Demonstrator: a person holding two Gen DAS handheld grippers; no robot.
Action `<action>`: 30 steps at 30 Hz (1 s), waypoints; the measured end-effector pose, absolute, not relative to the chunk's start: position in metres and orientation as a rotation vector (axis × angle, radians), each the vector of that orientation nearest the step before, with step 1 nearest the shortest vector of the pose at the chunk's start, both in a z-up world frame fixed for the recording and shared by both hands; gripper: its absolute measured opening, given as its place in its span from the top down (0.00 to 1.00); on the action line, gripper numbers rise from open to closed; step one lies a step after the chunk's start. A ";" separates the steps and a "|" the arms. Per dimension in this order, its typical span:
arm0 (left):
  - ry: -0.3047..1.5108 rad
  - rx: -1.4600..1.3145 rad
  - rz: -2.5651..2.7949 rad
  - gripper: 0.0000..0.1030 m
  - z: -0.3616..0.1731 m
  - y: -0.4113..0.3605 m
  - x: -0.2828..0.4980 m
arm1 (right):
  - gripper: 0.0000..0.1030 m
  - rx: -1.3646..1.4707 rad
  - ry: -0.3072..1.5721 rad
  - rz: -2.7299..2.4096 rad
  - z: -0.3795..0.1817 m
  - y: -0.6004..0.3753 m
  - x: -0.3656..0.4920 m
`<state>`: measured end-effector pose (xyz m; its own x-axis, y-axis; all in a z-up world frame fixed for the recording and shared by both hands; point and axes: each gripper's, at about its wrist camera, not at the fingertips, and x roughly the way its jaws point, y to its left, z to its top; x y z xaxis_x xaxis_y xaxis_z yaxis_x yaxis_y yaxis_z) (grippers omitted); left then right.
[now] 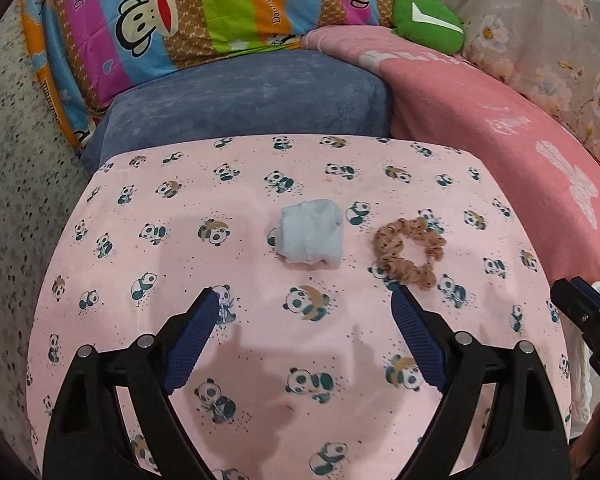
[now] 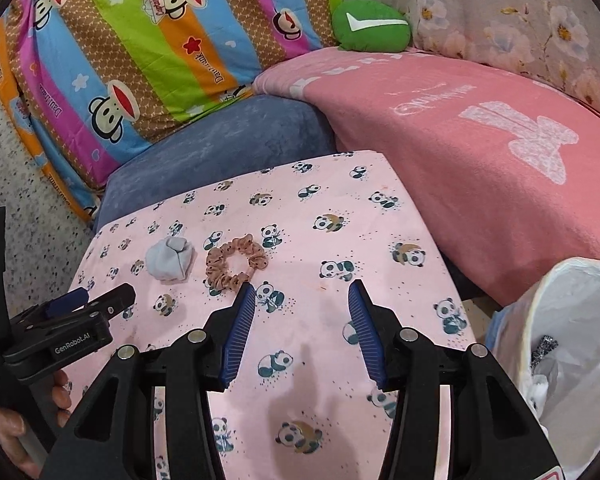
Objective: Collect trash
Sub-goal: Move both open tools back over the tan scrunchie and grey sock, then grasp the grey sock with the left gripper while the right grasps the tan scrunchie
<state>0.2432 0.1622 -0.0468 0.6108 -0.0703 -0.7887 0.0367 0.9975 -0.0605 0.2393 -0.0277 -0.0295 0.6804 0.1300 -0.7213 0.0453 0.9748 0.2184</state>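
While both grippers hang above the panda-print cloth (image 1: 148, 360), the crumpled pale-blue wad (image 1: 310, 236) lies on it toward the far middle, with no clear long axis; it is a rounded, folded lump, and which way it points cannot be told. Its fabric or tissue surface looks soft and creased, whitish blue, with a fold at the top. Just to its right, apart from it, lies a brown dotted scrunchie (image 1: 410, 254), a flat ring of gathered cloth.

Left gripper (image 1: 306, 300) stands wide open with nothing between its blue pads, near of the wad. Right gripper (image 2: 302, 290) is partly open and likewise empty, near and right of the scrunchie.

Pink cloth covers a flat surface. Beyond it sits a blue-grey cushion (image 1: 244, 96), then a striped cartoon-monkey pillow (image 1: 172, 20). A pink blanket (image 2: 480, 160) lies to the right, with a green plush item (image 2: 370, 24) at its far end and a floral cover (image 2: 520, 20) behind. A white bag-lined bin (image 2: 572, 320) stands at the near right, holding some scraps. Speckled floor (image 1: 16, 200) shows at left.
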 end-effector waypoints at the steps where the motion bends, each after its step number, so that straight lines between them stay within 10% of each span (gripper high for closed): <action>1: 0.922 -0.050 -0.056 0.19 -0.052 0.167 0.250 | 0.52 0.225 0.830 0.052 -0.034 -0.024 0.246; 17: 0.939 -0.126 -0.126 0.21 -0.086 0.171 0.313 | 0.51 0.176 0.930 0.082 -0.102 0.035 0.350; 24: 0.972 -0.123 -0.182 0.50 -0.092 0.165 0.318 | 0.51 0.137 0.941 0.078 -0.113 0.044 0.358; 30: 0.973 -0.120 -0.203 0.61 -0.087 0.157 0.308 | 0.85 0.086 0.956 0.090 -0.113 0.047 0.348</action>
